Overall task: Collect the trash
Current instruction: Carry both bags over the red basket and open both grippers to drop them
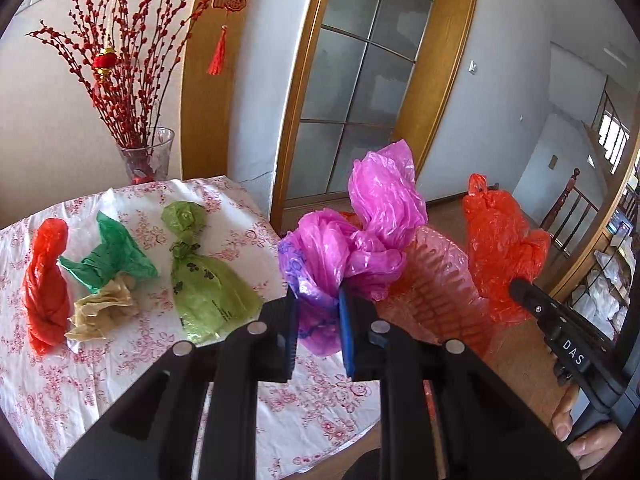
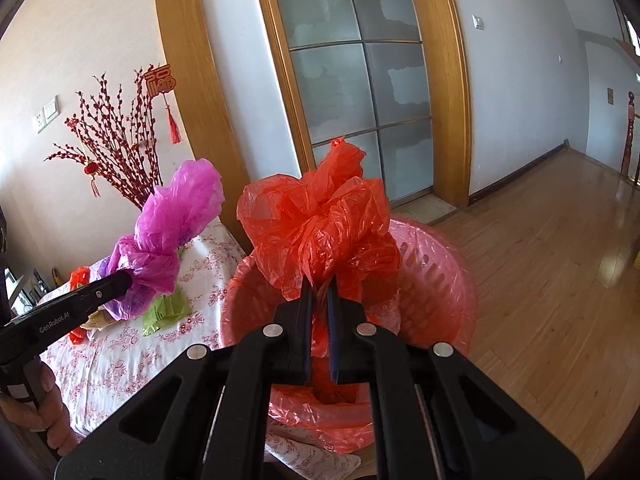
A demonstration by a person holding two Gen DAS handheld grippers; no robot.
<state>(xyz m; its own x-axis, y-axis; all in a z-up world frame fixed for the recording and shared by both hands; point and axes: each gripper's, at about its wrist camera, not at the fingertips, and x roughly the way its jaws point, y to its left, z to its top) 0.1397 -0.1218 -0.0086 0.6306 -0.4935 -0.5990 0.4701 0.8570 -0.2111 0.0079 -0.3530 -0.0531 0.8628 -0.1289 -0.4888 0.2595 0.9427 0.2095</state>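
Observation:
My left gripper (image 1: 318,300) is shut on a crumpled magenta plastic bag (image 1: 360,236) and holds it up at the table's right edge, beside the pink bin. It also shows in the right wrist view (image 2: 168,240). My right gripper (image 2: 320,284) is shut on a crumpled red plastic bag (image 2: 320,228) and holds it over the pink slotted bin (image 2: 436,280), which has a red liner. That red bag also shows in the left wrist view (image 1: 500,248). On the floral tablecloth (image 1: 120,380) lie a red bag (image 1: 46,280), a dark green bag (image 1: 112,256), a beige wad (image 1: 104,312) and a light green bag (image 1: 204,276).
A glass vase (image 1: 146,156) of red branches stands at the table's back edge against the wall. A frosted glass door (image 2: 360,80) in a wooden frame is behind the bin. Wooden floor (image 2: 560,280) stretches to the right, with a stair rail (image 1: 568,200) beyond.

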